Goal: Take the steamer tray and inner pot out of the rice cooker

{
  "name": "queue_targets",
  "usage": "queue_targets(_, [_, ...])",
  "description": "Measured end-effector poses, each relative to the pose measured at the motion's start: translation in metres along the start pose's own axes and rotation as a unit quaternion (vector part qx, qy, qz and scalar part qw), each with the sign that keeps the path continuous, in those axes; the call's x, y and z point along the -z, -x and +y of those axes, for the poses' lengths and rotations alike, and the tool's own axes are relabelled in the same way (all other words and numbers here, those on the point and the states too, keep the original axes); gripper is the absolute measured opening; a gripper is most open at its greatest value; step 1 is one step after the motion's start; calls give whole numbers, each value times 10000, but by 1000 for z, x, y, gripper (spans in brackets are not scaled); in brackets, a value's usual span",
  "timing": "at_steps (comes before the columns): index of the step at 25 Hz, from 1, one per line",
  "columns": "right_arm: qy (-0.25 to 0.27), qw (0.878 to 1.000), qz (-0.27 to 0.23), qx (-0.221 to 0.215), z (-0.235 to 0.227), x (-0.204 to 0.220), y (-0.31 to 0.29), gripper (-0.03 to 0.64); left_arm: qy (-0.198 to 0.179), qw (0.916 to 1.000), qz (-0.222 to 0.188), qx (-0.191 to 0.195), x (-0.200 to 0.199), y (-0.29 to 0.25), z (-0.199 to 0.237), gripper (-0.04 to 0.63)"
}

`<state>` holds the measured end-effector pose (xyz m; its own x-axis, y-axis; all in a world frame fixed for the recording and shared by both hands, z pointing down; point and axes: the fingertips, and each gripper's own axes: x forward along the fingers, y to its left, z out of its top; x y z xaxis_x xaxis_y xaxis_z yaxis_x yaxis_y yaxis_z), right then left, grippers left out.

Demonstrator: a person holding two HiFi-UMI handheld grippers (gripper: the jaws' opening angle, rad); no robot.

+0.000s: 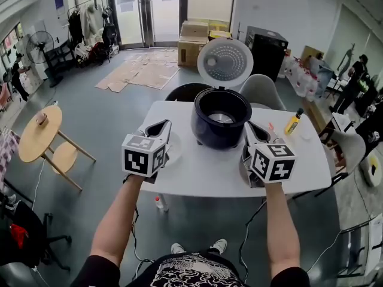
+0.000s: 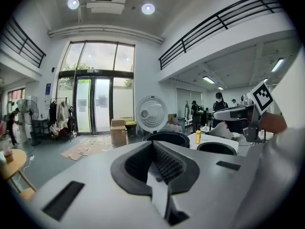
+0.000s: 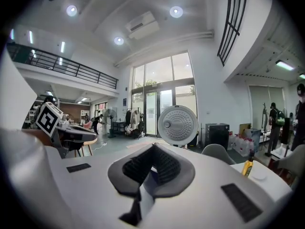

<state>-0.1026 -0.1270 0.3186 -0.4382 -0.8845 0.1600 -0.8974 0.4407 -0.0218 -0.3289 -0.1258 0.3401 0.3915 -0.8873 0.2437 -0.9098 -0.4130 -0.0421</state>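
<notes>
Status: left gripper (image 1: 160, 126) and right gripper (image 1: 250, 128) are both shut tight, nothing between the jaws. I hold them either side of the rice cooker (image 1: 221, 121), which sits dead ahead on the table (image 1: 197, 181), lid (image 1: 225, 61) up. Cooker looks emptied. Dark inner pot (image 2: 217, 148) stands right of it, nearest my right hand. Steamer tray (image 1: 175, 148) is probably that pale disc by my left. No readable labels; yellow bottle (image 1: 292, 122) too small.
</notes>
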Motion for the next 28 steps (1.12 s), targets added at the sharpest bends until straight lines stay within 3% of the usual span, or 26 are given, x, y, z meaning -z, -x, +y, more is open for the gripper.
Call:
queue_targets(9, [195,9994,-35,274,33,0,16,14,10,9998,-144,165,1,27,17,12])
queue_targets(28, [185,9993,-129,295,58,-3,21,14,-142,9995,-149,251,3,42,21,12])
